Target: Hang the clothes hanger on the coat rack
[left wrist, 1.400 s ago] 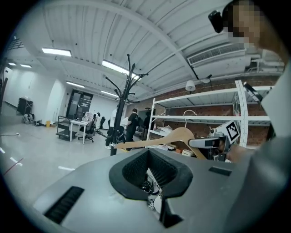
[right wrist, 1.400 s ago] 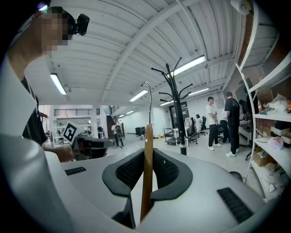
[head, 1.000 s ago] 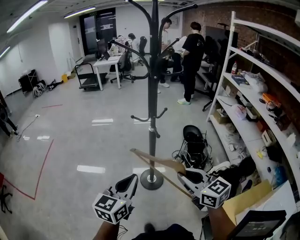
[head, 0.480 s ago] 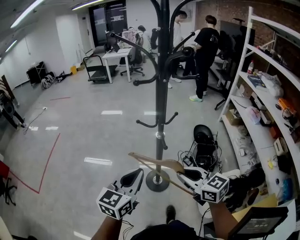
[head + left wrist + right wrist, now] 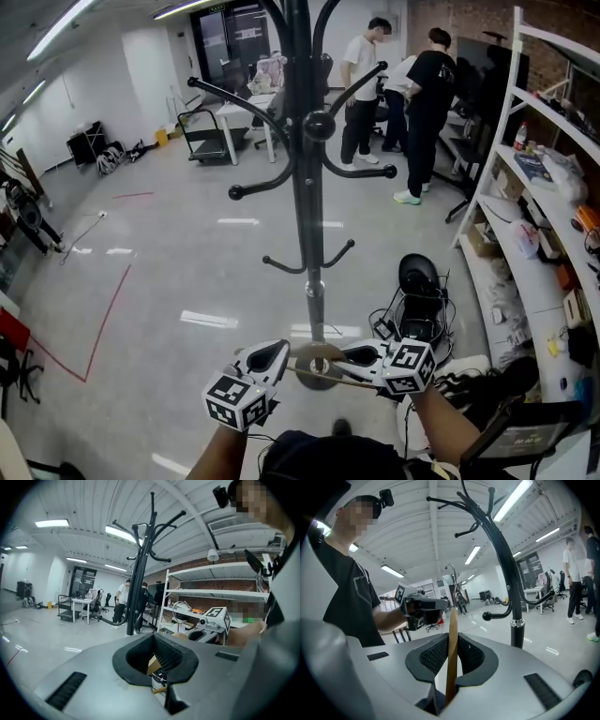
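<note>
The black coat rack (image 5: 302,216) stands straight ahead, with curved hooks high up and two small hooks lower on the pole; it also rises in the left gripper view (image 5: 137,588) and the right gripper view (image 5: 506,573). A wooden hanger (image 5: 323,354) lies low between both grippers, in front of the rack's base. My right gripper (image 5: 349,356) is shut on it, and the wooden bar (image 5: 452,648) passes upright through its jaws (image 5: 447,684). My left gripper (image 5: 277,352) is shut just left of the hanger's end. Wood (image 5: 152,664) shows through the gap behind its tips (image 5: 166,686).
White shelving (image 5: 553,178) full of boxes lines the right side. A black stool and tangled cables (image 5: 417,291) sit on the floor right of the rack's base. People (image 5: 431,103) stand at the back near desks and a cart (image 5: 202,141). Red tape (image 5: 108,319) marks the floor at left.
Both grippers have come closer to the rack and lower. The hanger, slanted up to the left before, now lies nearly level between them. The rack looms larger in view.
</note>
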Demonstrator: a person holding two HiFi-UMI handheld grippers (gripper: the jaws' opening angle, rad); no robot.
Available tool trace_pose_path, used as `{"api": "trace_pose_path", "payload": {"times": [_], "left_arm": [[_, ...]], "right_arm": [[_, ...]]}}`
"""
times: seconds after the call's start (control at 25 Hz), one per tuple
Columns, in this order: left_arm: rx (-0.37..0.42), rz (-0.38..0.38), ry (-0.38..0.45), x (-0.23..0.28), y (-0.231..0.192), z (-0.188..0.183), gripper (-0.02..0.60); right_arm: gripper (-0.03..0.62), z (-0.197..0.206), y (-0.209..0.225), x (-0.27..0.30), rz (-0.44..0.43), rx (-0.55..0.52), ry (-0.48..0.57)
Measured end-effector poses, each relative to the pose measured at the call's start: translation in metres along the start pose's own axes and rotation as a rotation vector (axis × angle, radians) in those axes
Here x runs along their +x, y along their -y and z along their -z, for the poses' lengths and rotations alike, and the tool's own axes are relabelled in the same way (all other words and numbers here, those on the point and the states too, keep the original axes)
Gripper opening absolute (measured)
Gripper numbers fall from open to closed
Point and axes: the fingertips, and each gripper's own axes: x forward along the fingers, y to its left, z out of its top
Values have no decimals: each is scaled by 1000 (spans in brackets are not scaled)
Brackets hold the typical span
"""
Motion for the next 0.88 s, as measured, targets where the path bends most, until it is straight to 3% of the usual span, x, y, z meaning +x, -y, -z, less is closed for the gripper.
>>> {"api": "trace_pose_path", "payload": {"times": [0.28, 0.88], "left_arm": [[-45, -5, -83, 24, -13, 27, 2], [-74, 34, -175, 39, -38, 54, 2]], "right_arm": [[55, 27, 22, 20, -84, 47, -54], [55, 56, 51, 40, -121, 134, -51]]}}
